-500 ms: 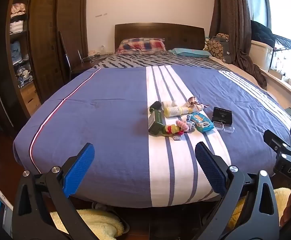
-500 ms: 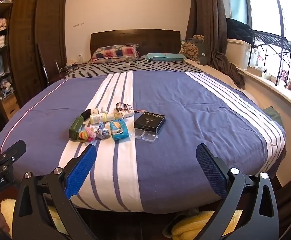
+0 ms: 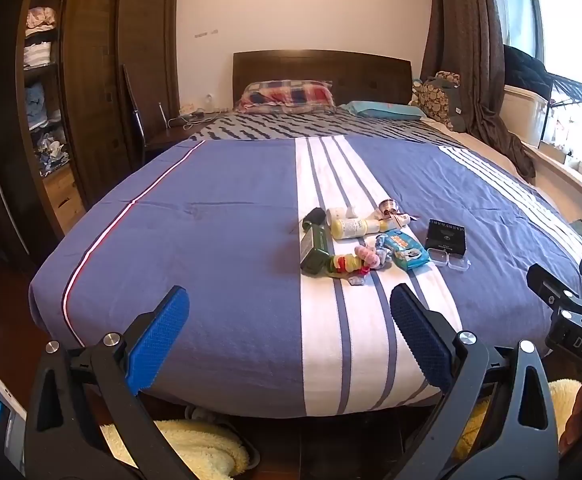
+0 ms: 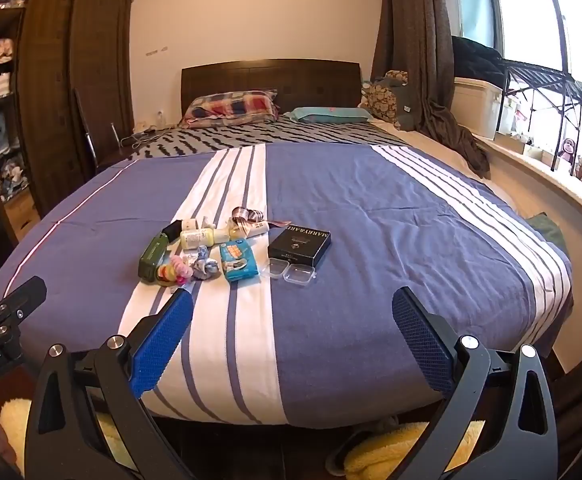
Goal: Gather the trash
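Home bedroom: double bed (image 3: 219, 248) with striped blue-and-white bedspread, plaid pillow (image 3: 287, 96) against dark wooden headboard (image 3: 323, 70), wooden wardrobe (image 3: 103, 92) with folded clothes, brown curtain (image 4: 415, 56) beside window.

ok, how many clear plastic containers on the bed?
2. Both sit side by side, touching, on the blue part of the bedspread just in front of the black box: left container, right container. Others could hide in the pile.

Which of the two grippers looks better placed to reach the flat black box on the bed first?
Probably the right gripper: the flat black box lies nearly straight ahead of its open jaws. From the left gripper it sits off toward the right, beyond the blue wipes packet.
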